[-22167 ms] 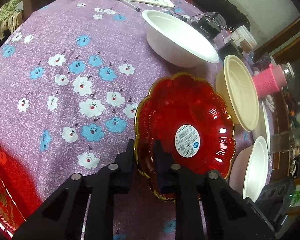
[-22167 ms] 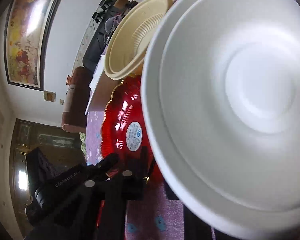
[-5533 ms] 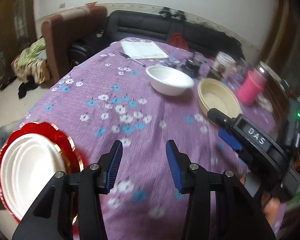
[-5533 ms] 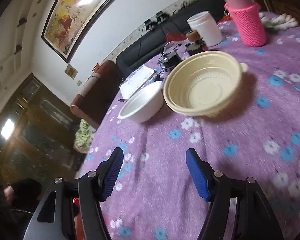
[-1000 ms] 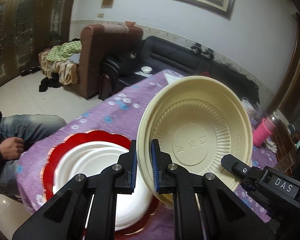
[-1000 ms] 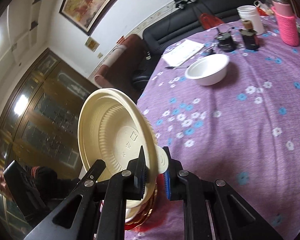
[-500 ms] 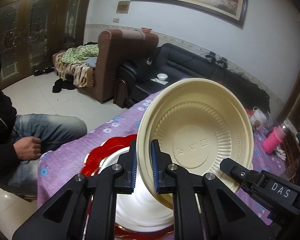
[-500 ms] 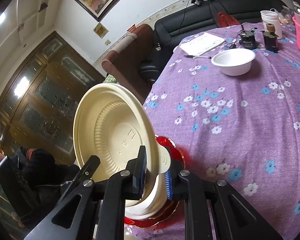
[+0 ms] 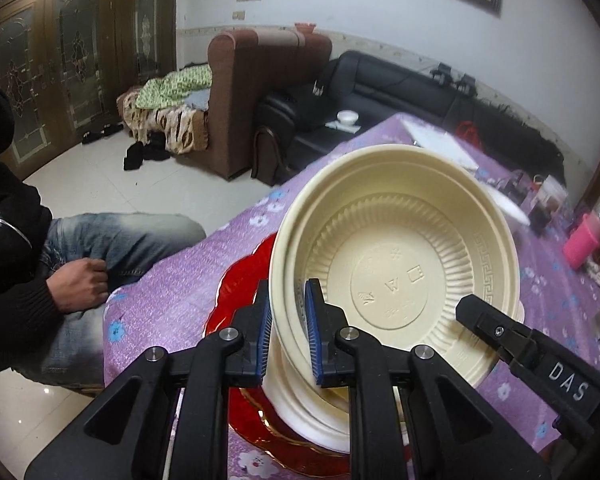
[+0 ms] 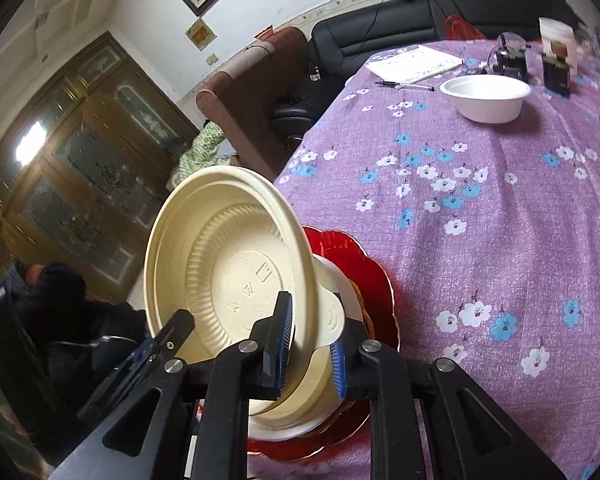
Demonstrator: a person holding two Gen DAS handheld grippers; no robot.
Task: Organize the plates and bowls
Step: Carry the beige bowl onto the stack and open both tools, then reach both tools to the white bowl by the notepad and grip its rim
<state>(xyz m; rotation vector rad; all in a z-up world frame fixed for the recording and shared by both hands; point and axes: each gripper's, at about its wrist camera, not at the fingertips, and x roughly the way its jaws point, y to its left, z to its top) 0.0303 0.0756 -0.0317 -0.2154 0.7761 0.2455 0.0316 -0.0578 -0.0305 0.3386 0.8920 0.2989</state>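
Observation:
Both grippers hold one cream plastic bowl (image 9: 396, 264) by its rim, tilted, just above a white bowl (image 9: 300, 404) that sits in a red scalloped plate (image 9: 240, 288) at the table's near edge. My left gripper (image 9: 287, 334) is shut on the bowl's left rim. My right gripper (image 10: 310, 344) is shut on its rim tab; the bowl (image 10: 228, 264), the white bowl under it (image 10: 276, 428) and the red plate (image 10: 372, 280) show there too. A second white bowl (image 10: 486, 98) stands far across the table.
The purple flowered tablecloth (image 10: 480, 208) covers the table. A notebook (image 10: 414, 63), a pen, small jars and a pink cup (image 9: 582, 240) stand at the far side. A seated person (image 9: 60, 264) is close to the table's left edge. Sofas stand behind.
Both grippers have lowered the cream bowl toward the white bowl on the red plate; it now hangs lower and closer over that stack.

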